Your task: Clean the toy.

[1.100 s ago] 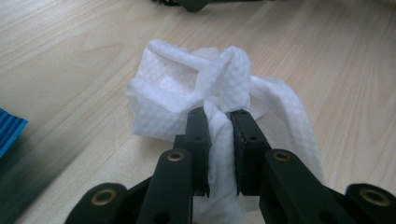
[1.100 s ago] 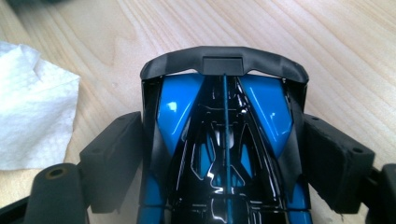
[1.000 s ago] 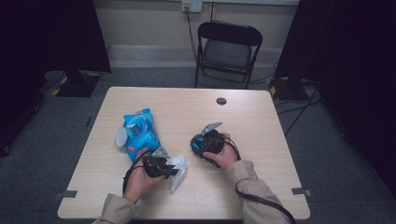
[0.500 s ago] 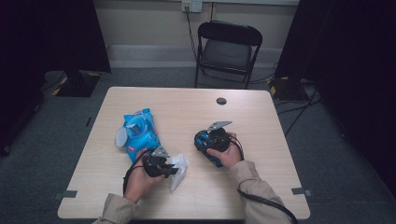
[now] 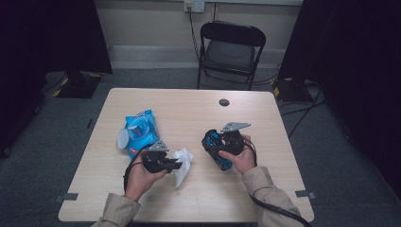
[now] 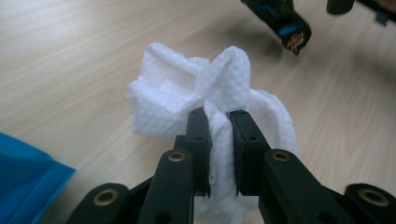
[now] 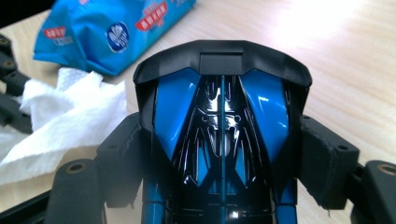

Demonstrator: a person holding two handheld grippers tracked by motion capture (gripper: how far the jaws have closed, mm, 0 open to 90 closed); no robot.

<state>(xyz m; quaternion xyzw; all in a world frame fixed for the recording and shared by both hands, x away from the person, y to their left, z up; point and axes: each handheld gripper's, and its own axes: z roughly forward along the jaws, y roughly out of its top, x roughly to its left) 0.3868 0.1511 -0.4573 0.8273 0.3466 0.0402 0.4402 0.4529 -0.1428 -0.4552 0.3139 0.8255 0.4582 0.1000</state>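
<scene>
From the high view, a person sits at a pale wooden table (image 5: 189, 198), forearms entering from the bottom. The left gripper (image 5: 176, 163) is clamped on a crumpled white wipe (image 5: 183, 163), near the table's front edge. The right gripper (image 5: 211, 146) grips a blue and black toy car (image 5: 216, 147) towards the table's middle. A blue wipes packet (image 5: 139, 134) lies just behind the left hand.

In the left gripper view, the two black jaws pinch the wipe (image 6: 196, 95) between them, its folds fanning out above the tabletop (the car's tail shows at the top edge).

In the right gripper view, the jaws press both sides of the toy car (image 7: 222, 126); the wipe (image 7: 60, 116) and wipes packet (image 7: 112, 30) lie beyond, to the left.
</scene>
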